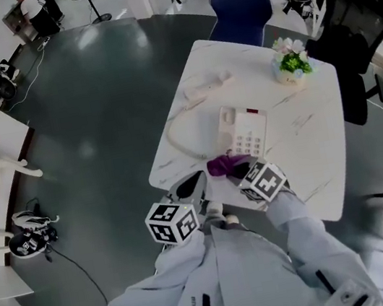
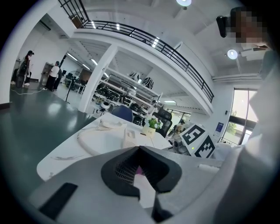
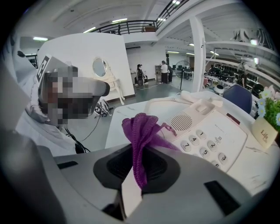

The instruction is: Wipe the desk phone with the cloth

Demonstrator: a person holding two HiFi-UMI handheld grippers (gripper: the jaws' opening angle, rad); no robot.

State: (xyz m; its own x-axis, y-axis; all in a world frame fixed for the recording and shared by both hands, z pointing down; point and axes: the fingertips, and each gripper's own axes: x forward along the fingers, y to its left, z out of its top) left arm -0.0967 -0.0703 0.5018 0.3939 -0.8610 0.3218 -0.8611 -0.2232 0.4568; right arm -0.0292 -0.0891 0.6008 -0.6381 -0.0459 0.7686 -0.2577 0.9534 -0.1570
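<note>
Pinches a purple cloth (image 3: 140,131) in the right gripper (image 3: 136,177), the bunch standing just ahead of the jaws at the near edge of the phone (image 3: 210,135). Holds the left gripper (image 2: 138,173) shut on nothing, just left of it, off the phone. Risks shoving the unbraced phone along the desk (image 1: 311,164), or snagging the cord (image 1: 172,141) and loose handset (image 1: 206,87) farther out.
</note>
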